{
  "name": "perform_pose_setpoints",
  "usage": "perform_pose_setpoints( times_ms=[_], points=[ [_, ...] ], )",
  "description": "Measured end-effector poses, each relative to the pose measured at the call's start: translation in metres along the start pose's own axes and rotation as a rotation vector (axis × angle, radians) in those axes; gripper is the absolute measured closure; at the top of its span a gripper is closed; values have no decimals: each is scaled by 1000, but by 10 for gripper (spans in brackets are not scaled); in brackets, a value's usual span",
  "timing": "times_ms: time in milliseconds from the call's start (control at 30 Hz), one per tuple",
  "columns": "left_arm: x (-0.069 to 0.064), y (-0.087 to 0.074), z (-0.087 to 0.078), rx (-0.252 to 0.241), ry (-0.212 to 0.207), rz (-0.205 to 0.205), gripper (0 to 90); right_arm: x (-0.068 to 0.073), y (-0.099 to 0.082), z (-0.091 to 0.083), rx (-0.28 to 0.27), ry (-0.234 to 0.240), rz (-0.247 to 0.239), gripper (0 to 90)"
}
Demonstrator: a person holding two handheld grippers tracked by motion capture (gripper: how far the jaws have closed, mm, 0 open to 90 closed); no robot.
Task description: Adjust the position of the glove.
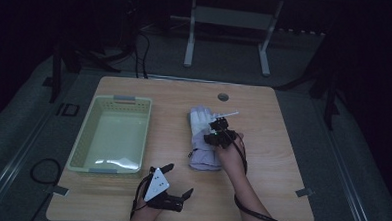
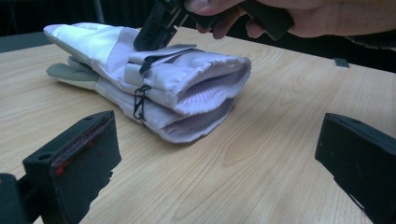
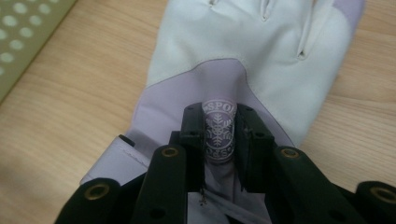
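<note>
**Inspector A:** Item in hand is a pair of gloves (image 1: 203,136), white and lilac, stacked one on the other on the surface (image 1: 271,164) right of centre. Cuffs face the person, fingers point away.

**Inspector B:** Right claw (image 3: 219,135)?

**A:** Down on the top glove's back, jaws nearly closed with the round snowflake badge (image 3: 218,132) between them. I judge it clenched on a pinch of glove fabric there. Whether it has true purchase or merely presses, the right gripper view cannot settle.

**B:** Why that spot?

**A:** The badge sits mid-glove, near the wrist strap (image 2: 161,52). A pinch there should lift the glove roughly level. A small clip (image 2: 139,100) seems to join the pair at the cuff, so both would likely come up together.

**B:** Left claw (image 1: 177,179)?

**A:** Released, jaws wide apart, held near the front edge of the surface, well clear of the gloves and aimed at their open cuffs.

**B:** Destination?

**A:** Presumably the green basket (image 1: 90,136), standing to the left, apart from the gloves.

**B:** Risk?

**A:** Thin fabric pinch; it may slip under the pair's weight.
</note>
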State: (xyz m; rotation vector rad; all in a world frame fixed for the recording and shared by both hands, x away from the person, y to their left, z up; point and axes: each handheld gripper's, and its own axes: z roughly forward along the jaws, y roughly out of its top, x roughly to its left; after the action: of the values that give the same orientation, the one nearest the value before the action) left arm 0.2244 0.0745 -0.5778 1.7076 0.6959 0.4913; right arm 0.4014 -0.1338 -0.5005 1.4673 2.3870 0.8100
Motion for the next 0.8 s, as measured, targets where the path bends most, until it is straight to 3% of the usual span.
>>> perform_pose_setpoints(
  times_ms=[100, 267, 367, 500, 633, 667, 733, 800],
  points=[
    [0, 0, 0, 0, -2, -2, 0, -3, -2, 1, -1, -11, -11, 728],
    [2, 0, 0, 2, -10, -16, 0, -5, 0, -5, -21, 52, -58, 535],
    [2, 0, -1, -5, -23, -17, 0, -8, -1, -13, -67, 62, -84, 447],
    [3, 0, 0, 4, -17, -25, 0, -15, -3, -27, -132, 86, -60, 354],
    [6, 0, 1, 12, 13, -67, 0, -22, -9, -34, -168, 142, -89, 227],
    [6, 0, 1, 14, 14, -72, 0, -24, -12, -35, -189, 160, -103, 141],
    [8, 1, 2, 20, 9, -83, 0, -27, -15, -35, -181, 161, -106, 138],
    [9, 1, 3, 33, -9, -91, 0, -32, -19, -36, -214, 209, -120, 121]
  ],
)
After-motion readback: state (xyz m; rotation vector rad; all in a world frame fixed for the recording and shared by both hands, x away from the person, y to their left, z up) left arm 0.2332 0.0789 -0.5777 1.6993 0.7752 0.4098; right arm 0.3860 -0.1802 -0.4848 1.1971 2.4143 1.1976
